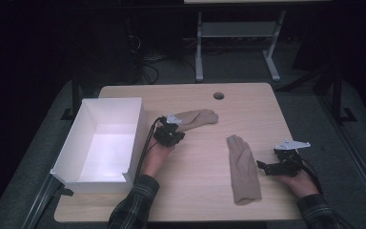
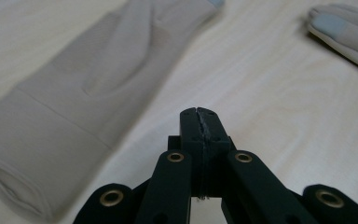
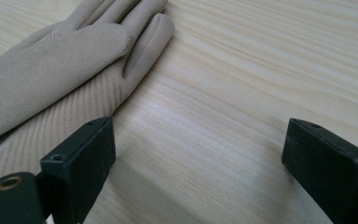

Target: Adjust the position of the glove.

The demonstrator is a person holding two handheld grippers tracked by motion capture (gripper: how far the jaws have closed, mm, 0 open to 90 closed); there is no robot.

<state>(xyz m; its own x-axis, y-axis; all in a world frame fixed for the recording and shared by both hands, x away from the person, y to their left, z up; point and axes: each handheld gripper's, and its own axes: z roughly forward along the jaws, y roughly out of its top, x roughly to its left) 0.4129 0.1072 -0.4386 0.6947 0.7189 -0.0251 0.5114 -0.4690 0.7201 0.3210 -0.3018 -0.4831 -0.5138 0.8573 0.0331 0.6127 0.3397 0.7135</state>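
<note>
Two beige gloves lie flat on the wooden table. One glove lies across the middle back, fingers to the right. My left gripper sits just in front of its cuff end. In the left gripper view the jaws are pressed together with nothing between them, and this glove lies to their left, apart from them. The other glove lies lengthwise at front right, fingers pointing away. My right gripper is just right of it, open, with bare table between the jaws; the glove lies by its left jaw.
A white open box stands at the table's left edge, close to my left forearm. A round cable hole sits near the back edge. Fingertips of the second glove show far right in the left gripper view. A desk frame stands beyond the table.
</note>
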